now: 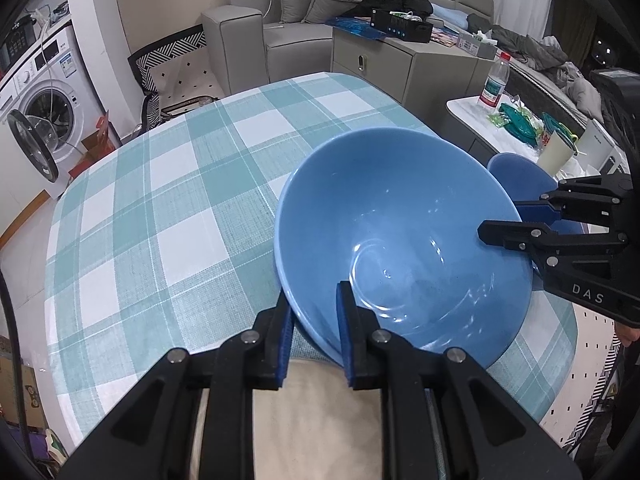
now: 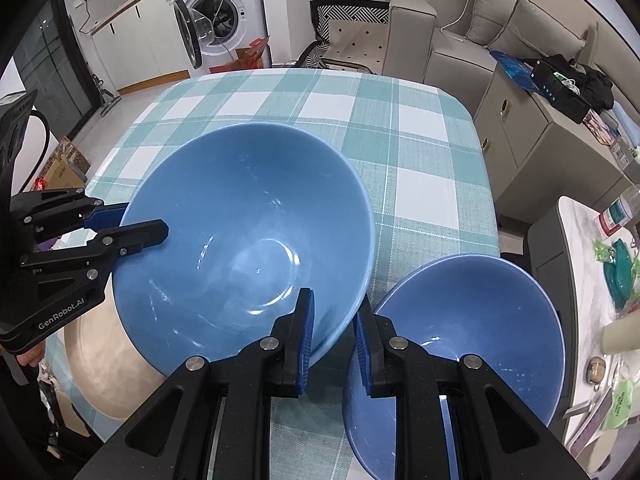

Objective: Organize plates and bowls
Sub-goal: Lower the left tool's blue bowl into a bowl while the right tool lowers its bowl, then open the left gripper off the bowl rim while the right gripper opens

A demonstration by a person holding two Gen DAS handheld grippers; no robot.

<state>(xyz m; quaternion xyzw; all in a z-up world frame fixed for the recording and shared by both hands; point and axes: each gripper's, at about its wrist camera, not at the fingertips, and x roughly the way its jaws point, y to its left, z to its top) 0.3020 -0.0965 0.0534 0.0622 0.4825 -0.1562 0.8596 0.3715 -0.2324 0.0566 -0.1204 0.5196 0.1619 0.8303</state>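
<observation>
My left jaws clamped on the big blue bowl's [image 1: 400, 236] rim, right jaws gripping its opposite rim, small blue bowl [image 2: 472, 320] beside it near the surface's [image 2: 420, 160] edge, tan plate [image 2: 100, 360] beneath.

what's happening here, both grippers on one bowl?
Yes. A person holds the large blue bowl with two tools: the left hand-held gripper straddles the rim on one side, one finger inside and one outside, and the right hand-held gripper does the same on another side. The bowl sits tilted above the checked tablecloth, over a beige plate. A smaller blue bowl rests beside it. Whether the jaws are fully clamped can't be told.
</observation>
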